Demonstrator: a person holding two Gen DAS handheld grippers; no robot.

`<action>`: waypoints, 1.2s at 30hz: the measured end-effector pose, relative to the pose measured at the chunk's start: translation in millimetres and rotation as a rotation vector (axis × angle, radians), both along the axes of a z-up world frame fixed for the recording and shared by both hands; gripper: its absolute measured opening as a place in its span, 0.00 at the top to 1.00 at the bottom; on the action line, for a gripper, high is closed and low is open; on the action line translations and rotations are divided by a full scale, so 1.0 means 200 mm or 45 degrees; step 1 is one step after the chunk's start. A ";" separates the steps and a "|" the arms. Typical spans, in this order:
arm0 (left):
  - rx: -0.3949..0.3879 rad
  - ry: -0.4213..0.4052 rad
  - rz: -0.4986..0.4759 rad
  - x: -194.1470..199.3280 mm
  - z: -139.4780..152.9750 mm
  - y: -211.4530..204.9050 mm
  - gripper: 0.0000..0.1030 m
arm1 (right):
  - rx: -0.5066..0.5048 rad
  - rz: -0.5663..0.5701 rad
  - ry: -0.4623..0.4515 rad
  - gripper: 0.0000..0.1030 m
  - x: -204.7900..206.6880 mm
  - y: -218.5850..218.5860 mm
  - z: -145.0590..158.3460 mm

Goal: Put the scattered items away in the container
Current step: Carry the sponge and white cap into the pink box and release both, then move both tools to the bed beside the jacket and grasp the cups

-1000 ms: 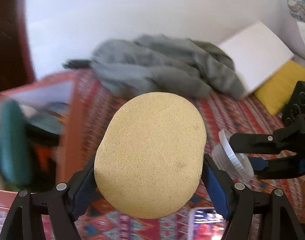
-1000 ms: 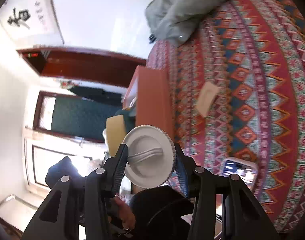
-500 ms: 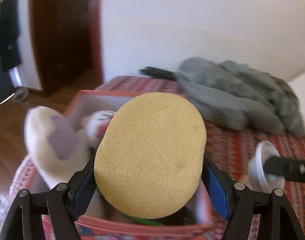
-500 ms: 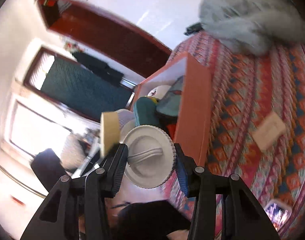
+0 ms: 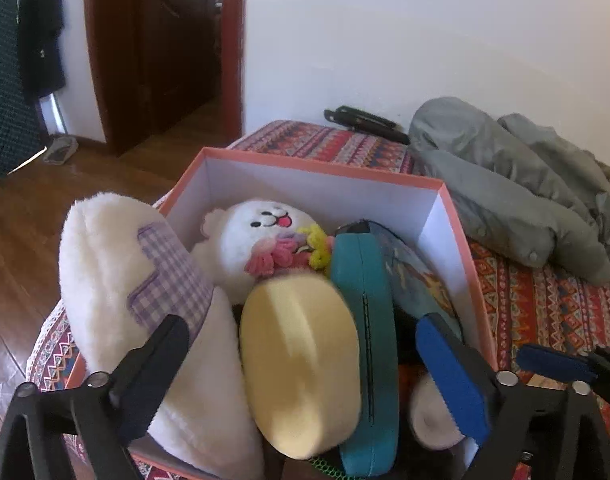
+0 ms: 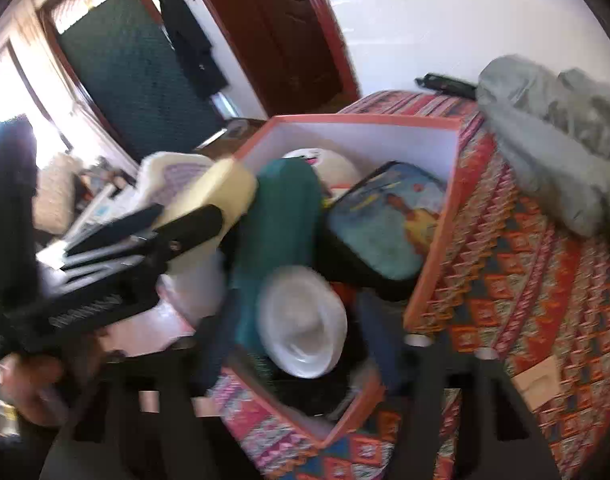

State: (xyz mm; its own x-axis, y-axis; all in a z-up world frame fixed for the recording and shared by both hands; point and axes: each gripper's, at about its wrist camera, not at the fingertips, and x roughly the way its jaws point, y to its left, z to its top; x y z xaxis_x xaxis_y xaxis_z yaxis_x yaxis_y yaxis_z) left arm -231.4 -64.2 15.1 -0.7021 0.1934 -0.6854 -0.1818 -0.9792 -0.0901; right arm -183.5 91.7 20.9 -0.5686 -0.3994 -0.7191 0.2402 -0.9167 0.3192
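Left gripper (image 5: 301,364) spread wide over the box, jaws just opened, pads clear of the yellow sponge (image 5: 301,364) now dropping between them into the orange box (image 5: 317,168). Right gripper (image 6: 301,364) likewise parted, jaws just opened, with the white lid (image 6: 303,326) loose between them and falling toward the box contents; own fingers blurred and dark at the frame's lower edge. Immediately ahead of the left gripper: teal pouch (image 5: 365,340) standing on edge to the right of the sponge, fluffy white slipper (image 5: 133,280) to the left and leaning over the box rim, white plush toy (image 5: 261,236) just beyond, illustrated case (image 6: 385,220) against the far right wall. Box nearly full, resting on the patterned bed cover (image 5: 545,300). Farther off, beyond the box: grey jacket (image 5: 505,184) heaped on the bed and a black object (image 5: 365,120) near the wall. To the right of the right gripper, a small tan card (image 6: 539,378) flat on the cover, well apart from the box. Progress judged late: most items boxed, two being released; card apparently left, jacket perhaps not part of the job.
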 end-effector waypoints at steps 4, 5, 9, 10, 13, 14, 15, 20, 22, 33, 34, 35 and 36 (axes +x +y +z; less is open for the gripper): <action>0.011 -0.016 -0.023 0.01 0.01 0.06 0.06 | -0.017 -0.047 0.034 0.25 0.05 0.11 0.01; 0.013 -0.011 -0.039 0.03 0.01 0.09 0.06 | -0.033 -0.068 0.038 0.25 0.06 0.15 0.01; 0.028 0.000 -0.118 0.11 0.03 0.25 0.05 | -0.076 -0.191 0.087 0.25 0.15 0.38 0.04; 0.041 -0.002 -0.137 0.13 0.03 0.30 0.05 | -0.058 -0.230 0.095 0.25 0.16 0.45 0.03; 0.101 -0.031 -0.240 0.19 0.00 0.51 0.05 | 0.077 -0.317 0.079 0.25 0.17 0.66 -0.04; 0.106 -0.030 -0.277 0.21 -0.01 0.58 0.05 | 0.129 -0.321 0.070 0.25 0.15 0.74 -0.09; 0.098 -0.028 -0.306 0.22 -0.03 0.66 0.05 | 0.164 -0.316 0.052 0.25 0.13 0.79 -0.13; 0.022 -0.100 -0.445 0.22 -0.22 1.10 0.05 | 0.241 -0.337 -0.139 0.25 -0.13 1.16 -0.43; -0.016 -0.155 -0.461 0.16 -0.32 1.24 0.05 | 0.263 -0.294 -0.253 0.36 -0.31 1.25 -0.56; 0.092 -0.326 -0.230 -0.95 -0.64 1.79 0.21 | 0.311 -0.667 -0.053 0.90 -1.24 1.98 -0.07; 0.074 -0.362 -0.219 -1.05 -0.68 1.87 0.24 | 0.346 -0.638 -0.076 0.90 -1.25 2.03 -0.08; 0.041 -0.394 -0.223 -1.12 -0.72 1.95 0.35 | 0.389 -0.589 -0.095 0.90 -1.25 2.07 -0.10; 0.004 -0.396 -0.237 -1.15 -0.73 2.02 0.38 | 0.395 -0.552 -0.101 0.90 -1.22 2.09 -0.13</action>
State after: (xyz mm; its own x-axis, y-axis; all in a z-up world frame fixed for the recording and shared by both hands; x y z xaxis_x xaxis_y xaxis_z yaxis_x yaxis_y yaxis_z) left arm -461.9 339.6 -130.6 -0.4127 0.3009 -0.8597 -0.3207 -0.9314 -0.1720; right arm -428.4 509.8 -5.2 -0.5730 0.0983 -0.8136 -0.1954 -0.9805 0.0191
